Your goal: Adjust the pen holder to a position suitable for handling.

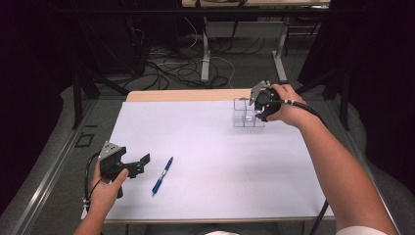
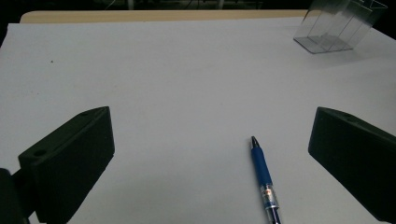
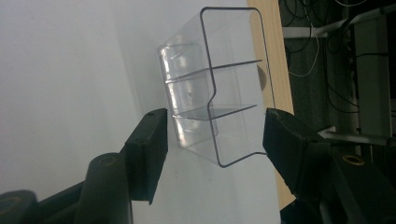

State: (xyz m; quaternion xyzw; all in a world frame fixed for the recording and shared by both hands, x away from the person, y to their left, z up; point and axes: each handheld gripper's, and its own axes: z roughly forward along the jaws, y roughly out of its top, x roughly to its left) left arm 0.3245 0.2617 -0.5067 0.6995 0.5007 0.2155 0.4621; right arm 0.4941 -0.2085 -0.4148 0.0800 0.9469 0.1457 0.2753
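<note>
Where the table's (image 1: 210, 196) white sheet comes closest to the person, one blue pen (image 1: 162, 175) lies on it, tip pointing away and slightly right, just right of the left gripper (image 1: 145, 159). That gripper sits low at the near left corner, its two black jaws spread wide and released, nothing between them. In the left gripper view the pen (image 2: 264, 179) lies on the sheet ahead of the jaws, nearer the right one, touching neither.

Farther off, near the far right edge of the sheet, stands one clear plastic organiser (image 1: 247, 113), divided by two partitions into three compartments. The right gripper (image 1: 259, 113) is at its right end. In the right gripper view the organiser's (image 3: 212, 107) near end sits between the two jaws, which stand about half open. The left jaw is just beside its wall, the right jaw slightly apart from it; no pad visibly presses on the plastic.
</note>
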